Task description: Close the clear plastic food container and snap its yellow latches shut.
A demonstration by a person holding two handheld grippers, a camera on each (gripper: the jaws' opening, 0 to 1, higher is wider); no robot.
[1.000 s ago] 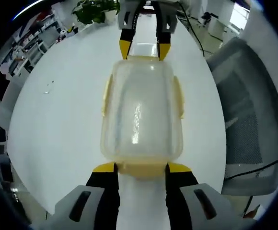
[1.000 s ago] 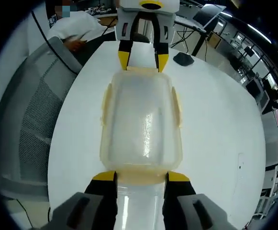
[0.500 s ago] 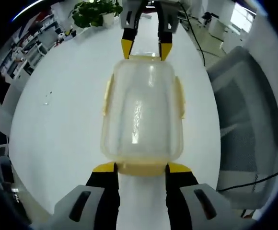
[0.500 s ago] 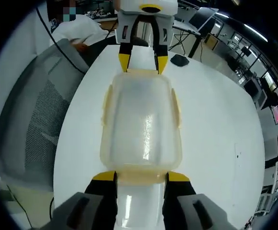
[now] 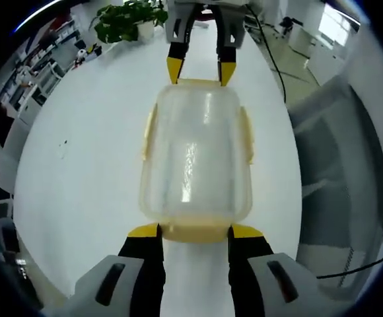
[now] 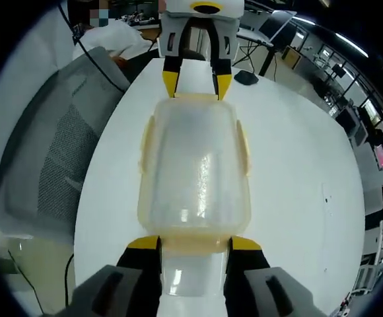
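The clear plastic container (image 5: 195, 158) with its lid on hangs lengthwise between my two grippers over a white table (image 5: 79, 165). Pale yellow latches run along its long sides. My left gripper (image 5: 195, 231) holds the near yellow end latch (image 5: 195, 232) between its jaws. At the far end my right gripper (image 5: 198, 69) straddles the other end latch. In the right gripper view, the container (image 6: 195, 165) lies the same way: my right gripper (image 6: 195, 243) is on the near end latch, and the left gripper (image 6: 195, 82) on the far one.
A grey mesh office chair (image 5: 337, 165) stands beside the table's edge, seen again as the chair (image 6: 39, 152). A potted plant (image 5: 129, 16) stands at the far end. A person in white (image 6: 112, 33) sits beyond the table, near a small black object (image 6: 247, 77).
Both views have drifted a little over the table and chair. The container keeps the same place between both pairs of jaws.
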